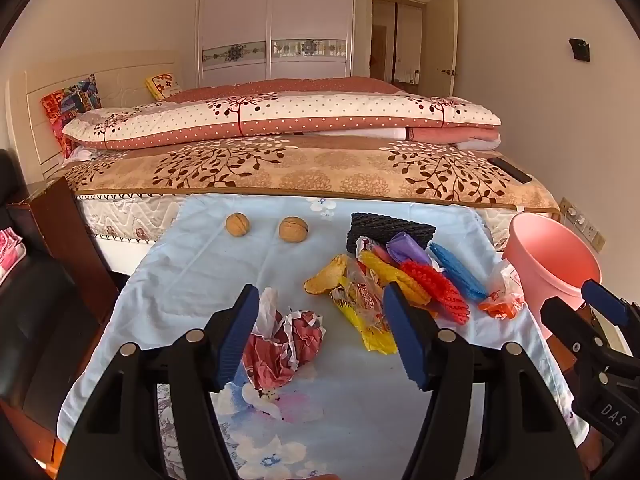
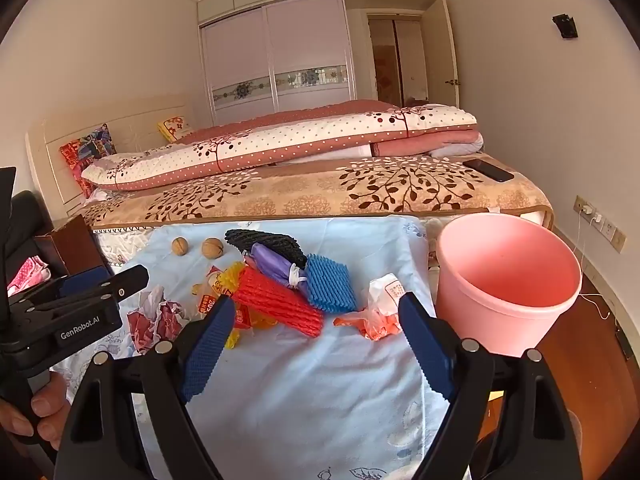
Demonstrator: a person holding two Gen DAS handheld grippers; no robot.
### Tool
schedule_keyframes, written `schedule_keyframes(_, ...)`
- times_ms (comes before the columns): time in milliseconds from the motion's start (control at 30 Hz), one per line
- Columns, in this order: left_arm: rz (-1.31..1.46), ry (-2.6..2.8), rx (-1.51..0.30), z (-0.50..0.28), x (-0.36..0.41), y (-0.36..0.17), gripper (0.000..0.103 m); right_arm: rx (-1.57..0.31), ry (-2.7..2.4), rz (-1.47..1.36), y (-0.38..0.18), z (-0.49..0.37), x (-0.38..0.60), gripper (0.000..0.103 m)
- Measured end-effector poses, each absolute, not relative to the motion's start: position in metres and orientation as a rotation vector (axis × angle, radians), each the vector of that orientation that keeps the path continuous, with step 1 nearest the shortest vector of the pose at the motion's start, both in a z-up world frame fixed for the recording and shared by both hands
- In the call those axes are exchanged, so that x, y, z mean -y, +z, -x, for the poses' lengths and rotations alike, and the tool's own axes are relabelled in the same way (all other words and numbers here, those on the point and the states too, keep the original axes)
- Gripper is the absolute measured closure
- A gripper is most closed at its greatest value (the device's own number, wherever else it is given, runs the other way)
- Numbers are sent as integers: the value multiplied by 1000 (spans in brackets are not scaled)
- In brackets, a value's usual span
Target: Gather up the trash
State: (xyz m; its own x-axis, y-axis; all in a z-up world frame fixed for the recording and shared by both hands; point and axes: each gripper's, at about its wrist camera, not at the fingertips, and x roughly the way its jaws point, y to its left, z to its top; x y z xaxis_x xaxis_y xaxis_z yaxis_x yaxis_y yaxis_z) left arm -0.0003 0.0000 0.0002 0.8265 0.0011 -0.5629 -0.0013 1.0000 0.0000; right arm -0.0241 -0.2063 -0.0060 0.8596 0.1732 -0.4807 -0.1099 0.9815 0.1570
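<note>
Trash lies on a light blue cloth (image 1: 192, 264) over a table: a crumpled red and white wrapper (image 1: 286, 340), a yellow snack bag (image 1: 360, 304), red (image 2: 276, 300), blue (image 2: 330, 282) and black (image 2: 268, 242) foam nets, a purple bag (image 2: 272, 262) and an orange and white wrapper (image 2: 378, 308). A pink bucket (image 2: 508, 280) stands at the table's right edge. My left gripper (image 1: 320, 336) is open, its left finger beside the crumpled wrapper. My right gripper (image 2: 316, 344) is open and empty, just short of the orange wrapper.
Two walnuts (image 1: 238, 224) (image 1: 293, 229) lie at the cloth's far side. A bed (image 1: 300, 168) with folded quilts stands right behind the table, with a phone (image 2: 488, 170) on it. A dark wooden cabinet (image 1: 52, 224) is at the left.
</note>
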Motion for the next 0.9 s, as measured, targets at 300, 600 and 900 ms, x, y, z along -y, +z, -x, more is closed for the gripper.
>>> schedule_keyframes(300,16,4,-598,-1,2,9,38,-507,141,-111,-4,25,207,21)
schedule_keyframes(600,25,-5,-592,0,3,9,38,-496,131,-106,-2,25,208,21)
schedule_keyframes(900,41,-13,-593,0,3,12,38,-493,128,-101,-3,25,206,21)
